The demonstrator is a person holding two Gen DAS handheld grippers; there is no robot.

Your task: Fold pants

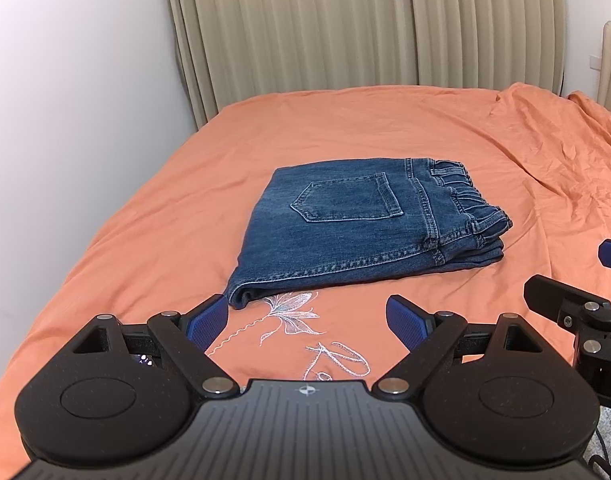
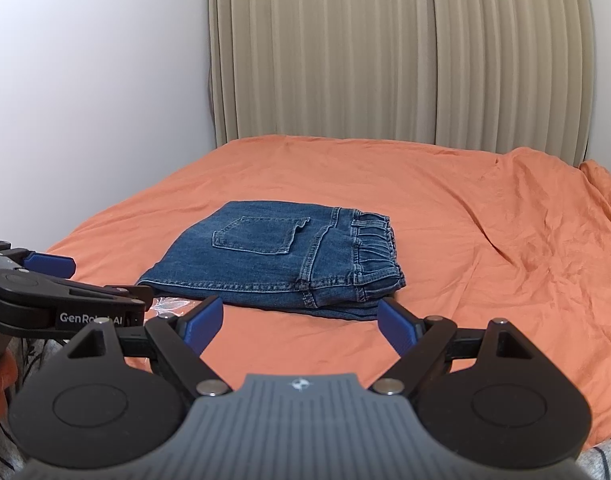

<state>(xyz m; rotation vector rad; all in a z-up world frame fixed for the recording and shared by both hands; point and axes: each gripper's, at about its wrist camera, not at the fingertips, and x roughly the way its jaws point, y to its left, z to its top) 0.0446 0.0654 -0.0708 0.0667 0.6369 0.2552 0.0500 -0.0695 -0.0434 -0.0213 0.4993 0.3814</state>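
Pants (image 1: 357, 236) folded, mid-bed; both claws spread, short of near edge.

**Folded jeans on the bed**

The jeans (image 1: 365, 232) lie folded on the orange sheet (image 1: 485, 152), back pocket (image 1: 349, 196) up, waistband to the right. The left gripper (image 1: 307, 324) hangs near them, fingers spread, holding nothing. Curtains (image 1: 365, 24) hang behind.

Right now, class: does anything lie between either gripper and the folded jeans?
Nothing visible does. Only bare orange bedsheet separates the open left gripper and open right gripper from the jeans.
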